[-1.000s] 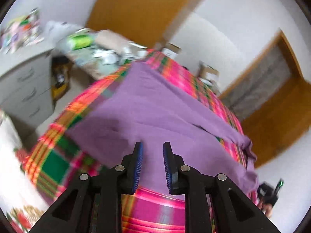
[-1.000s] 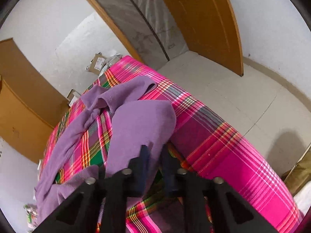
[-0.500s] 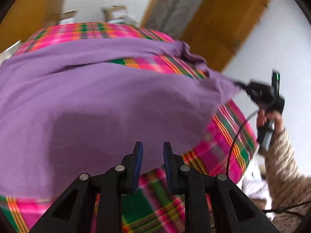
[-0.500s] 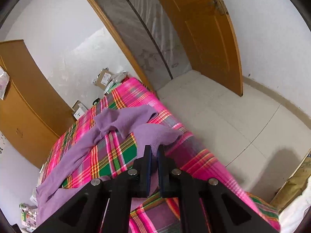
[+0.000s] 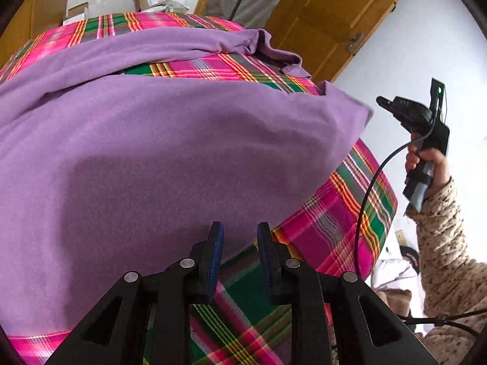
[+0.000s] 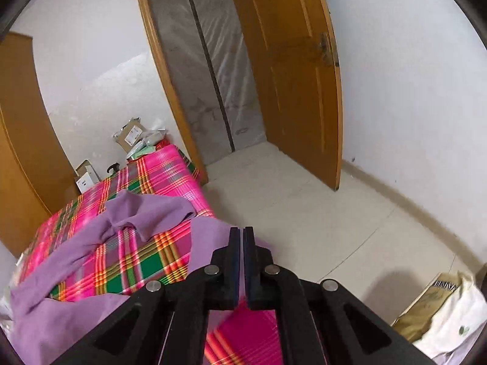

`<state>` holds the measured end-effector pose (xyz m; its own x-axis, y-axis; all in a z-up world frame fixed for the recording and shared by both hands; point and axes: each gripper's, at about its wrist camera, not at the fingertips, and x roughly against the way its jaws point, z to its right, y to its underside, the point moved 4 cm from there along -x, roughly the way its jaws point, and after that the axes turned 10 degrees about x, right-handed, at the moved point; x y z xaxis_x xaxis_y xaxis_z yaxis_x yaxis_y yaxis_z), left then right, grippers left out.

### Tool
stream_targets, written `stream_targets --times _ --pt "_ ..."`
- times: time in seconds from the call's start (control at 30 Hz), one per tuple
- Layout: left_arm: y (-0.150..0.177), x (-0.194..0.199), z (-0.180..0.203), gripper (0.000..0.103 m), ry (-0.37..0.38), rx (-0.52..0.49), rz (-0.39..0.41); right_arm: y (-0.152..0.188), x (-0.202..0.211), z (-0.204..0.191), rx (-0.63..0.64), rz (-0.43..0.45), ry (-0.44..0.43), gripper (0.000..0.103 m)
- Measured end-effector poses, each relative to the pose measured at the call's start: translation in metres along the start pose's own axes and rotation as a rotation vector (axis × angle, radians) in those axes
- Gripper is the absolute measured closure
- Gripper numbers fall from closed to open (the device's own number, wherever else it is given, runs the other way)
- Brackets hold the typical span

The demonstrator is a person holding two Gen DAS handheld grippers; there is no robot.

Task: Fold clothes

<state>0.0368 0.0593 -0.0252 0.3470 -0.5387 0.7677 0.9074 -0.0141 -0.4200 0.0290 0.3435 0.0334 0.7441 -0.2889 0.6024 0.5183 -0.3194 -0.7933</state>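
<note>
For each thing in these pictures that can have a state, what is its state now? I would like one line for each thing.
Left claw: open, empty, over the garment's near edge.
Right claw: shut; no cloth seen in its grip.
Purple garment: spread out on the bed, not yet folded.
Wooden door: open.
Plastic curtain: drawn closed.

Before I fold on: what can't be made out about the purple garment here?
- Left wrist view: the purple garment runs off the frame's left edge, and its right corner is motion-blurred.
- Right wrist view: the right gripper hides the garment's near corner. Whether its shut fingers pinch cloth is unclear.
</note>
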Motion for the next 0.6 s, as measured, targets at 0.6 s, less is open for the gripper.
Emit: stream_targets --times 0.6 --pt "-0.012 -0.007 0.001 0.080 0.040 0.048 -0.002 0.015 -0.102 0.025 -0.068 -0.259 -0.206 0.063"
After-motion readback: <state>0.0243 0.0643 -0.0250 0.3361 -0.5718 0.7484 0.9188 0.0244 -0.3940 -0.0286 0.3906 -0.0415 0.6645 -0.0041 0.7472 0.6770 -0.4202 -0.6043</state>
